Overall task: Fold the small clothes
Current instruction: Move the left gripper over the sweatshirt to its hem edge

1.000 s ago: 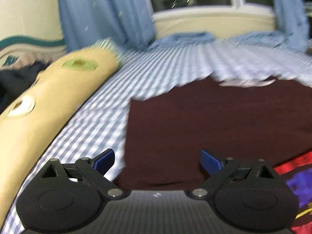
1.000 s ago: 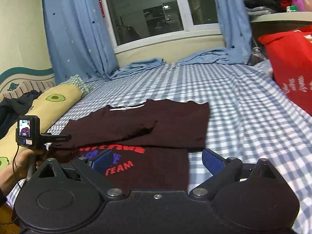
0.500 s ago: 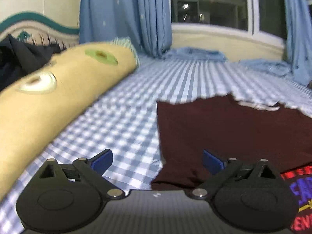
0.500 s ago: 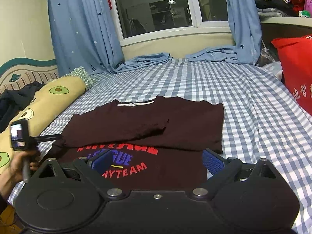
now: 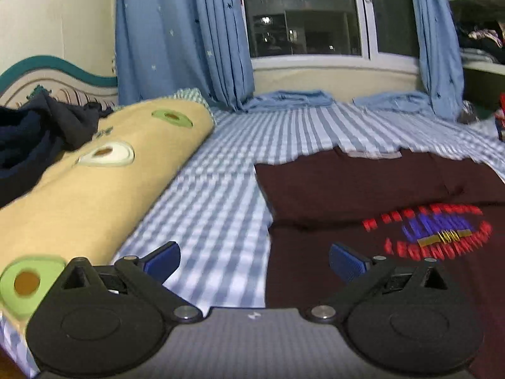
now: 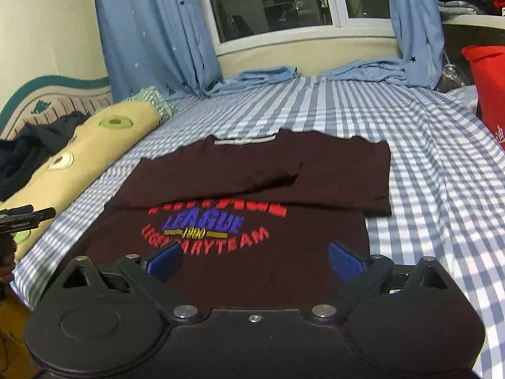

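A dark maroon T-shirt (image 6: pixel 331 170) with a red and blue print lies flat on the checked bed sheet (image 6: pixel 426 164), both sleeves folded in across the chest. In the left wrist view the same T-shirt (image 5: pixel 363 183) fills the right half. My left gripper (image 5: pixel 254 260) hovers open above the shirt's left edge, one finger over the sheet and one over the cloth. My right gripper (image 6: pixel 254 259) stands open above the shirt's lower half, nothing between its blue pads. The left gripper's tip (image 6: pixel 28 216) and a hand show at the far left of the right wrist view.
A long yellow avocado-print pillow (image 5: pixel 79 189) lies along the left of the bed with dark clothes (image 5: pixel 31 139) on it. Blue curtains (image 6: pixel 151 31) and a window stand at the back. A red bag (image 6: pixel 489 94) sits at the right edge.
Both grippers have pulled back toward the near edge of the bed and risen. The left one has let go of the folded left sleeve and moved away leftward. The shirt print now shows more fully.
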{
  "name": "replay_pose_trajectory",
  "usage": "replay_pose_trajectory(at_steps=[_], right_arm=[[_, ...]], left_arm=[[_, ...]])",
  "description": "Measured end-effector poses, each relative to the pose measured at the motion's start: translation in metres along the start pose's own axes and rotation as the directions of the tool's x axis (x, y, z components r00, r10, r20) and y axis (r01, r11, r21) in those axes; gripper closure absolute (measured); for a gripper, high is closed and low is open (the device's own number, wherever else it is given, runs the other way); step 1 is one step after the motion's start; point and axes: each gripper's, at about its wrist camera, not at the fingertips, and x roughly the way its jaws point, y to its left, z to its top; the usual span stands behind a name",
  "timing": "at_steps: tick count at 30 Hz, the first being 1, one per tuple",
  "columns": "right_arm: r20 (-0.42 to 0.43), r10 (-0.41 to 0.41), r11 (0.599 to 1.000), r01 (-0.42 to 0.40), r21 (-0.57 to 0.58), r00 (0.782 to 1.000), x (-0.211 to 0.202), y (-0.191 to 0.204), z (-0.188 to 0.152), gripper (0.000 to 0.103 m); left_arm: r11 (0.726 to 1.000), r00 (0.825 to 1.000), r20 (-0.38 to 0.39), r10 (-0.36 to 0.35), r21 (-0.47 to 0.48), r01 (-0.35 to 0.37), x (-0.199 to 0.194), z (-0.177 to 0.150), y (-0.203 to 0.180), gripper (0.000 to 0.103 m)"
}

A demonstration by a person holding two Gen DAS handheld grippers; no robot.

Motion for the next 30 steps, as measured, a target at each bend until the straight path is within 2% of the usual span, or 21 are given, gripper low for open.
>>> replay_pose_trajectory(at_steps=[2,6,11,16,21,23,26,30], right_arm=[[-0.018,0.008,1.000,-0.008,-0.007,1.000,-0.005,0.004,-0.012,0.004],[-0.065,0.015,0.997,-0.020,-0.073,0.998,-0.016,0.015,-0.039,0.004],[-0.193,0.020,0.989,-0.048,-0.143,0.981,-0.029,0.029,-0.072,0.005],[-0.204,0.057,0.998,-0.063,-0.023,0.977,-0.051,0.025,-0.094,0.005],[-0.191,0.066,0.998,-0.064,0.013,0.979,-0.061,0.026,-0.107,0.005],[-0.192,0.070,0.997,-0.071,0.000,0.979,-0.066,0.030,-0.109,0.005],[-0.180,0.065,0.997,-0.072,-0.036,0.982,-0.073,0.035,-0.110,0.005],[-0.170,0.084,0.996,-0.090,-0.024,0.982,-0.071,0.038,-0.107,0.005]], left_arm=[[1.000,1.000,-0.026,-0.017,0.008,0.017,-0.013,-0.014,-0.005,0.001],[0.993,0.997,-0.059,-0.054,0.100,0.060,-0.037,-0.048,-0.015,0.001],[0.966,0.987,-0.127,-0.100,0.226,0.127,-0.069,-0.087,-0.024,0.001],[0.964,0.963,-0.196,-0.184,0.154,0.216,-0.092,-0.111,-0.024,0.001],[0.982,0.963,-0.232,-0.135,0.097,0.161,-0.092,-0.135,-0.021,0.003],[0.979,0.965,-0.244,-0.094,0.154,0.134,-0.094,-0.145,-0.023,0.003],[0.957,0.967,-0.248,-0.066,0.257,0.132,-0.093,-0.162,-0.036,0.003],[0.934,0.975,-0.220,0.013,0.350,0.066,-0.074,-0.178,-0.056,0.007]])
